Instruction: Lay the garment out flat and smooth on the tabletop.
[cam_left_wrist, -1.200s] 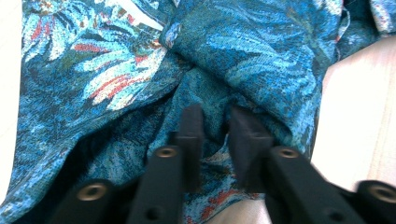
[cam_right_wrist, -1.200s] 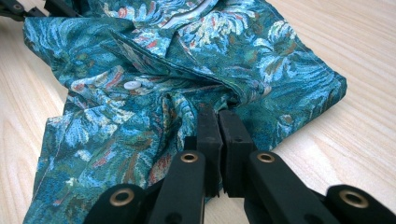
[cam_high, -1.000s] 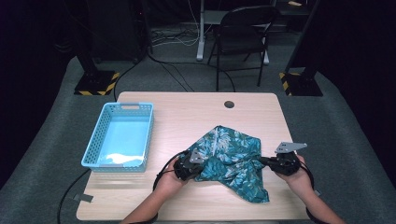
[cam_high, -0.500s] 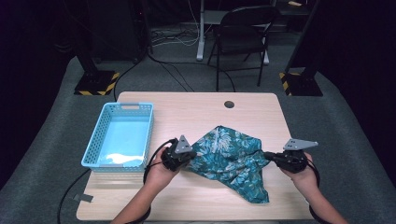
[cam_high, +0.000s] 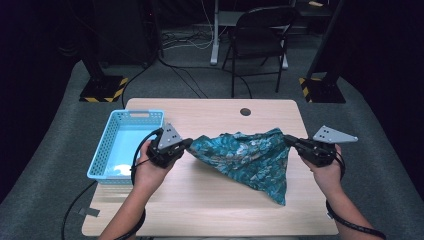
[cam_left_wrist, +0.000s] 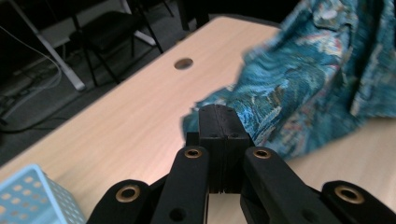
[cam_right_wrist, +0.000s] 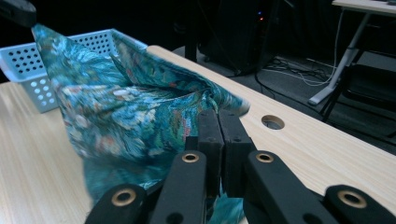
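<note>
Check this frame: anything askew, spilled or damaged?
Nothing stands out. The teal patterned cloth is stretched between the left gripper and right gripper, one corner drooping to the table. The blue basket sits upright.

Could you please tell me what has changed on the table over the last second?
Both hands have risen and drawn apart. The left gripper and right gripper, each still shut on a corner of the teal patterned cloth, have pulled its top edge taut, so it hangs spread with its lower tip on the table. The blue basket has not moved.
</note>
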